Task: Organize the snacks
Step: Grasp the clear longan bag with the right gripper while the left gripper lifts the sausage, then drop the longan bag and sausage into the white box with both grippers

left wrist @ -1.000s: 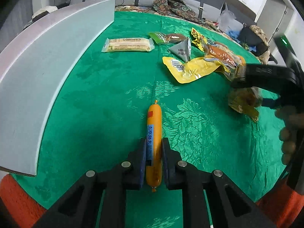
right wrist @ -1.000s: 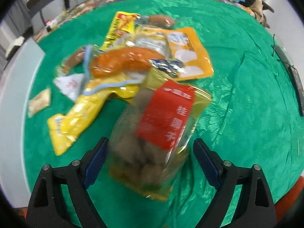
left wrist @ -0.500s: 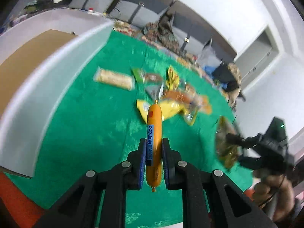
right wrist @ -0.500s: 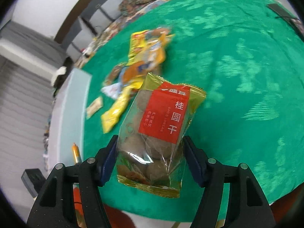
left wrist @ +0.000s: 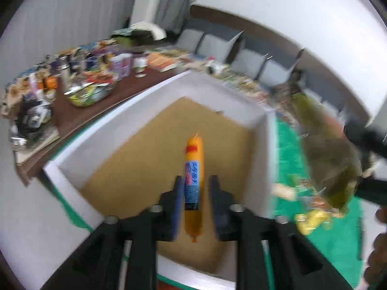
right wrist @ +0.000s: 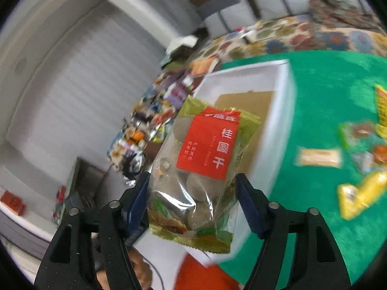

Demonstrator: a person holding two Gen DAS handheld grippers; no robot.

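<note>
My left gripper (left wrist: 193, 186) hangs over the white box (left wrist: 116, 130) with the brown cardboard floor. Its jaws are opening, and the orange sausage (left wrist: 193, 164) stands between them with a gap on its right side. The right gripper (right wrist: 192, 178) carries a clear bag of dried longan (right wrist: 200, 164) with a red label, just beside the box's (right wrist: 283, 111) near wall. Its jaws are opening too, though both pads still touch the bag's sides. The same bag (left wrist: 331, 164) shows blurred at the right of the left wrist view, above the green cloth.
Loose snacks lie on the green tablecloth (right wrist: 326, 84) to the right: a cracker pack (right wrist: 319, 157) and a yellow pouch (right wrist: 360, 195). A brown side table (left wrist: 135, 82) crowded with cups and jars stands beyond the box. A hand (right wrist: 135, 273) shows below.
Both grippers rose from the green cloth and swung left to the white box. The right jaws closed on the longan bag. The left jaws have parted from the sausage.
</note>
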